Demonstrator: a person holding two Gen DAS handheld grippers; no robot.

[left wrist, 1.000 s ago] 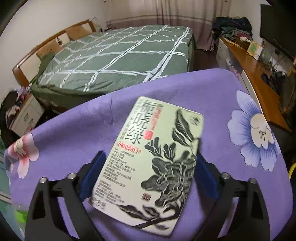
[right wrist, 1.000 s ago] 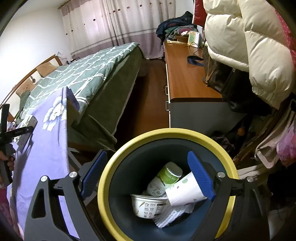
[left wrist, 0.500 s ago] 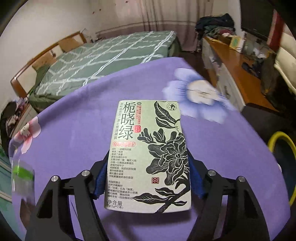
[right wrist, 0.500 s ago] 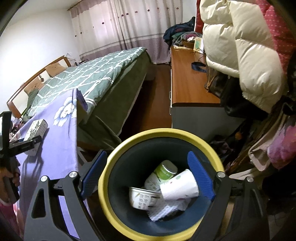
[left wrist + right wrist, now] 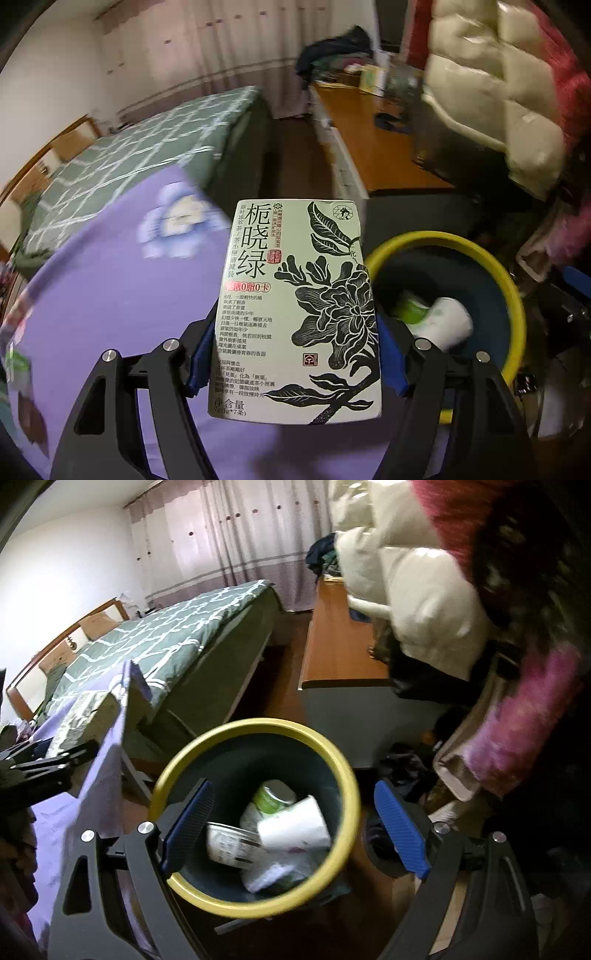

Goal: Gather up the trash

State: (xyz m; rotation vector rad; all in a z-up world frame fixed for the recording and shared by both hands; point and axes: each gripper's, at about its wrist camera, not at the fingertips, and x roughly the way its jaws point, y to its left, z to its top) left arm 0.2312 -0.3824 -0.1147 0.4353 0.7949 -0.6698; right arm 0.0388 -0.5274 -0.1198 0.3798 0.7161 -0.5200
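My left gripper is shut on a pale green tea box printed with black flowers, held above the purple flowered tablecloth. The box also shows in the right wrist view at the table's edge. A dark bin with a yellow rim stands to the right of the box. My right gripper is open, its blue pads either side of the bin's far rim. The bin holds a white paper cup, a green-capped bottle and a white tub.
A green checked bed lies behind the table. A long wooden desk runs along the right wall. A cream puffy coat and pink clothes hang over the bin's right side. Dark wood floor lies between bed and desk.
My left gripper has swung right with the tea box, from over the tablecloth's middle toward its edge, bringing the bin into its view. My right gripper has shifted right over the bin.
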